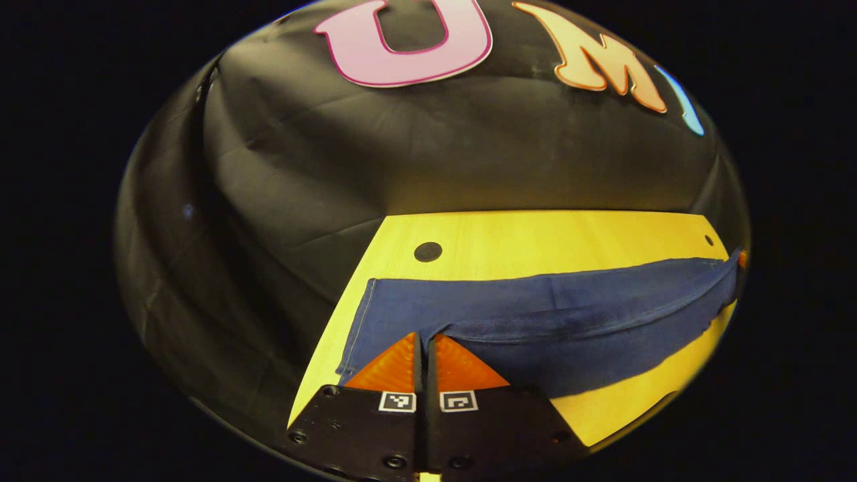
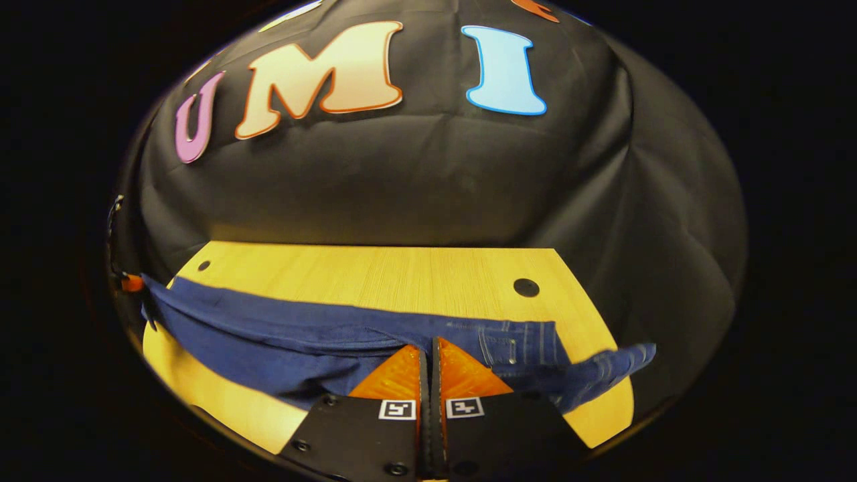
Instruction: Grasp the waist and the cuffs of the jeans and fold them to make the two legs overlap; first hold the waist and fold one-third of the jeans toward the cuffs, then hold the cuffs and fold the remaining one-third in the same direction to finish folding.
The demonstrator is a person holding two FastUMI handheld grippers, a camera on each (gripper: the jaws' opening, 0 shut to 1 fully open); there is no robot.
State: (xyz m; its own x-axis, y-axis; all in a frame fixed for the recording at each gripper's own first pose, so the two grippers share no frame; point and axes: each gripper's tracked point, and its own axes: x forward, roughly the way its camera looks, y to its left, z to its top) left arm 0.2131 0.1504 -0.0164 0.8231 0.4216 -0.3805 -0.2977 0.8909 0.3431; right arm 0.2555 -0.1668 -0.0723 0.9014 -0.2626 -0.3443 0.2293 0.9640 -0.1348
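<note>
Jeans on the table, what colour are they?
Dark blue denim jeans with lighter stitching along the hem, best seen in the left gripper view, lying on the yellow wooden table.

Black cloth wall (image 1: 469, 161) is hanging wrinkly behind everything. Yellow wood table (image 2: 375, 274) w/ dark round holes is catching warm light.

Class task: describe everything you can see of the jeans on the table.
The jeans are dark blue denim with pale stitching, stretched lengthwise across the yellow wooden table. They look folded along their length, the legs one over the other. In the left gripper view the cuff end lies by the left claw. In the right gripper view the waist end with pocket and belt loops lies by the right claw, one corner overhanging the table's edge.
</note>
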